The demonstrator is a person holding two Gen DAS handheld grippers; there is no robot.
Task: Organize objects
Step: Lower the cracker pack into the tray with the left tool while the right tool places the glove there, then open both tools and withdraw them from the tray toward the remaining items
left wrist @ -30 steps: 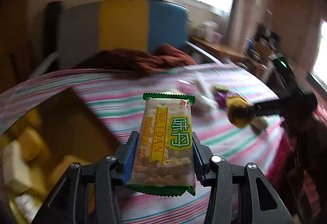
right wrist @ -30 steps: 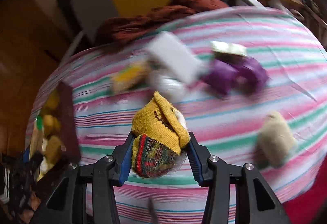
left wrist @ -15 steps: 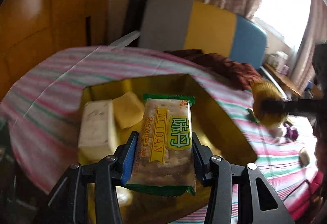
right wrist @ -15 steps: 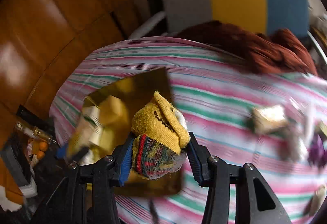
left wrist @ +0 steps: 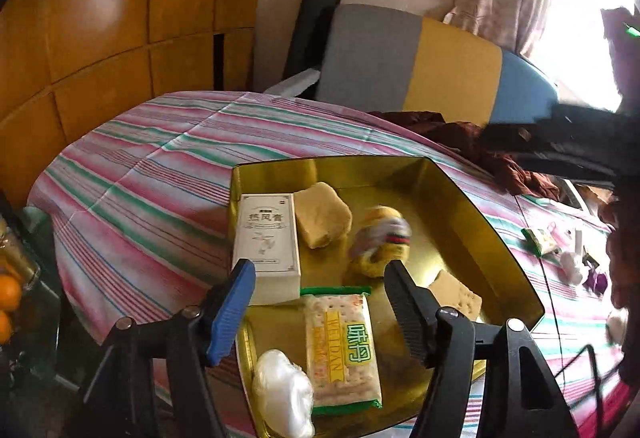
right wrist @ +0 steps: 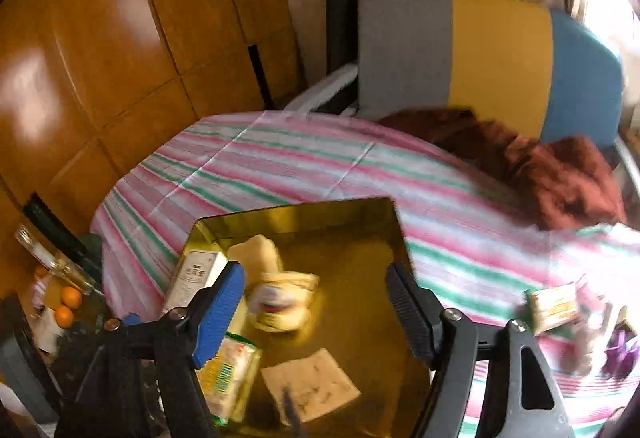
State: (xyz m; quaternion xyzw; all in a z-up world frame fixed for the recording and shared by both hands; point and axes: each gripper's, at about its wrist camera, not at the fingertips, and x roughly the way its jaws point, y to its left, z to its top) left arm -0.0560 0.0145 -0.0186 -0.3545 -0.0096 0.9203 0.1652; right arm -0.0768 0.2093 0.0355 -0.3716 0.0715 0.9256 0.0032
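A gold tray [left wrist: 480, 222] sits on the striped tablecloth [left wrist: 160, 174]. My left gripper [left wrist: 320, 302] is open above it; the green-edged cracker packet [left wrist: 344, 346] lies in the tray below its fingers. My right gripper [right wrist: 316, 306] is open over the tray [right wrist: 372, 238]; the yellow knitted bundle [right wrist: 280, 302], blurred, lies in the tray beneath it, and shows in the left wrist view [left wrist: 380, 242]. The packet also shows in the right wrist view [right wrist: 228, 378].
The tray also holds a white box [left wrist: 268, 238], a yellow sponge [left wrist: 320, 214], a tan cracker [left wrist: 456, 294] and a white wrapped lump [left wrist: 284, 394]. Small items [left wrist: 560, 250] lie on the cloth to the right. A chair [left wrist: 416, 66] with brown cloth [right wrist: 560, 170] stands behind.
Both grippers have opened. The cracker packet and the yellow bundle have left the fingers and now lie in the tray.
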